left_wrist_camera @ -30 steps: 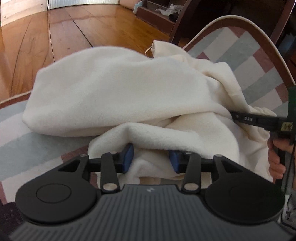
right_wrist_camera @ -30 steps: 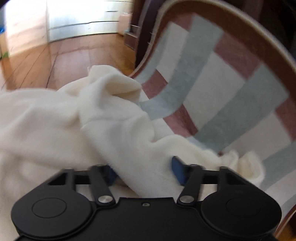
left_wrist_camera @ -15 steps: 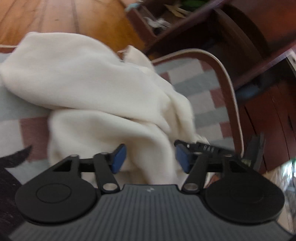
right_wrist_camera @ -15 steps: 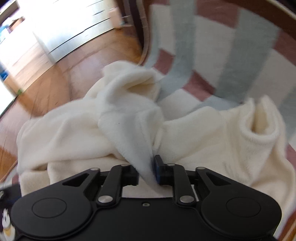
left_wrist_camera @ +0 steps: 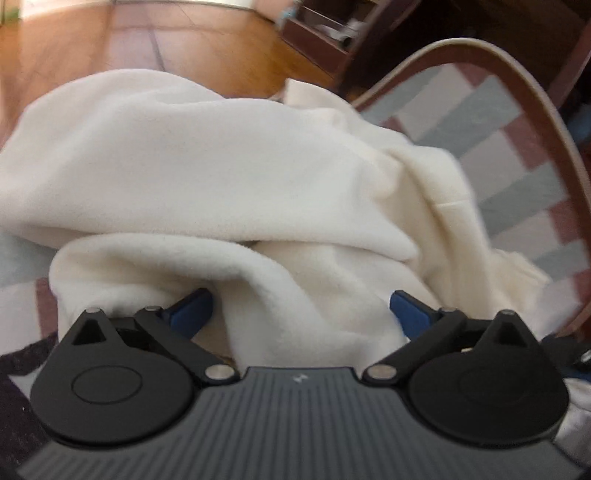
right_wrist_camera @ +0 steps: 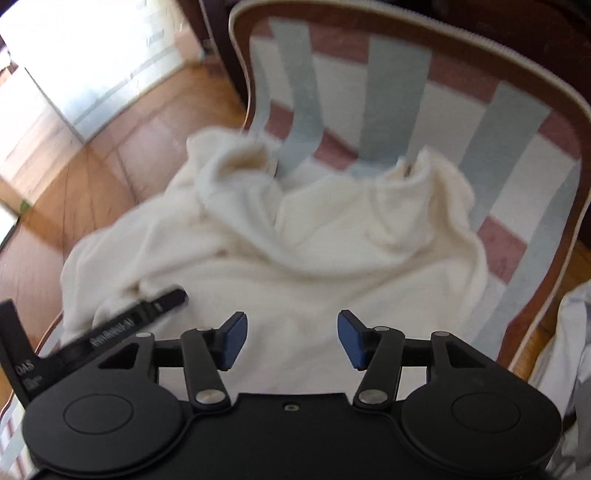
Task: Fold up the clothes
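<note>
A cream fleece garment [left_wrist_camera: 229, 177] lies crumpled on a striped rug [left_wrist_camera: 517, 162]. In the right wrist view the same garment [right_wrist_camera: 314, 236] shows its collar and a bunched sleeve toward the far side. My left gripper [left_wrist_camera: 301, 314] is open wide, with a thick fold of fleece lying between its blue pads. My right gripper [right_wrist_camera: 291, 341] is open above the near part of the garment, with nothing between its pads. The other gripper's black finger [right_wrist_camera: 147, 312] pokes in at the left of the right wrist view, resting on the fleece.
The rug's brown bound edge [right_wrist_camera: 569, 206] curves round the garment. Wooden floor [right_wrist_camera: 110, 147] lies to the left, dark wooden furniture [left_wrist_camera: 461, 33] beyond. A pale grey-white cloth [right_wrist_camera: 569, 354] lies at the right edge.
My right gripper was shut on a fleece fold half a second ago; it has let go, opened and drawn back. My left gripper has opened wider and swung back over the garment.
</note>
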{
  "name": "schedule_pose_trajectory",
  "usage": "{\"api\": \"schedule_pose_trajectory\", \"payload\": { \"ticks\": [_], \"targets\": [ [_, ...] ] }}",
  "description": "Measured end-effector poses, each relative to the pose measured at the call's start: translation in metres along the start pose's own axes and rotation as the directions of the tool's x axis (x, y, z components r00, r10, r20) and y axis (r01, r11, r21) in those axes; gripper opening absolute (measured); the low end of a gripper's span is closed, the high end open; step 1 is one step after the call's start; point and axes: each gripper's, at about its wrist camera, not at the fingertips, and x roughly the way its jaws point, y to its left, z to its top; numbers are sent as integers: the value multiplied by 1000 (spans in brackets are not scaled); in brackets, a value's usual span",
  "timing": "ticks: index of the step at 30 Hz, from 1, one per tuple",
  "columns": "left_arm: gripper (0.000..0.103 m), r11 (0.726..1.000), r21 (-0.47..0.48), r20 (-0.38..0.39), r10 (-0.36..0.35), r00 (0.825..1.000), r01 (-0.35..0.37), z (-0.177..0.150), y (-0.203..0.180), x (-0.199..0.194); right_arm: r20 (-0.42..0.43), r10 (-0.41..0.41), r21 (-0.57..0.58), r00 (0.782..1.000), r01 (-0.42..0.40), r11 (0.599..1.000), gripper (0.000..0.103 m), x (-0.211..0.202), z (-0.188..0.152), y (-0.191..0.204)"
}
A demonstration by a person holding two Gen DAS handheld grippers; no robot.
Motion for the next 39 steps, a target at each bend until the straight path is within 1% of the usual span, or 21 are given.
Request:
{"api": "schedule_pose_trajectory", "payload": {
  "ticks": [2, 3, 5, 7, 11, 14, 16, 17, 18, 19, 21, 22, 23, 24, 28, 32, 34, 36, 37, 38, 39],
  "targets": [
    [103, 999, 14, 46, 50, 998, -50, -7, -7, 2, 97, -40, -13, 994, 42, 999, 61, 5, -8, -2],
    [103, 998, 15, 52, 68, 996, -69, -8, -9, 4, 114, -46, -28, 992, 50, 998, 61, 10, -11, -3],
    [103, 996, -1, 52, 89, 995, -89, -6, -11, 10, 82, -68, -46, 994, 72, 996, 61, 24, -12, -7],
    [103, 996, -12, 13, 89, 996, -89, 0, -9, 14, 28, -88, -20, 996, 89, 996, 60, 40, -12, -14],
    [103, 991, -68, -44, 109, 993, -112, 14, -11, 23, -51, -60, 51, 997, 63, 997, 58, 62, -9, -30],
    [103, 993, -6, -72, 117, 990, -118, 17, -17, 28, -74, -37, 87, 997, 44, 995, 58, 65, -12, -37],
    [89, 994, -8, -53, 107, 993, -108, 15, -11, 21, -80, -5, 112, 997, 14, 994, 58, 65, -13, -40],
    [61, 992, 1, 2, 125, 992, -125, 15, -9, 12, -76, 5, 123, 997, 4, 992, 58, 64, -13, -40],
    [44, 987, 52, 84, 146, 986, -151, 14, -11, 1, -71, 15, 134, 997, -6, 991, 58, 63, -14, -41],
    [35, 975, 118, 162, 167, 972, -187, 11, -14, -9, -66, 26, 144, 997, -17, 990, 58, 63, -14, -42],
    [10, 919, 261, 319, 205, 925, -294, 6, -22, -30, -53, 44, 157, 998, -36, 987, 58, 59, -14, -43],
    [5, 899, 284, 369, 219, 903, -334, 7, -22, -40, -47, 47, 160, 998, -39, 986, 58, 57, -14, -43],
    [5, 878, 301, 418, 231, 879, -373, 9, -21, -50, -42, 55, 159, 998, -48, 986, 58, 54, -14, -42],
    [5, 872, 298, 445, 233, 865, -388, 17, -17, -61, -37, 64, 159, 997, -57, 986, 58, 50, -14, -41],
    [5, 866, 286, 498, 231, 836, -410, 44, -8, -104, -19, 107, 150, 994, -102, 983, 58, 37, -12, -35],
    [5, 798, 328, 632, 212, 746, -505, 57, -11, -151, -6, 125, 123, 992, -123, 985, 58, 22, -10, -27],
    [5, 820, 296, 642, 210, 737, -491, 72, -3, -177, -2, 137, 125, 991, -136, 983, 58, 14, -9, -26],
    [5, 875, 251, 596, 198, 778, -414, 92, 20, -202, 0, 153, 130, 988, -152, 980, 58, 8, -8, -25],
    [5, 894, 260, 547, 174, 819, -364, 94, 32, -209, -1, 159, 128, 987, -158, 979, 58, 7, -8, -24],
    [6, 906, 303, 433, 146, 889, -296, 99, 44, -205, -8, 161, 120, 987, -159, 980, 58, 9, -8, -20],
    [8, 910, 330, 328, 139, 934, -252, 101, 54, -195, -15, 162, 111, 987, -160, 981, 58, 12, -9, -17]
  ]
}}
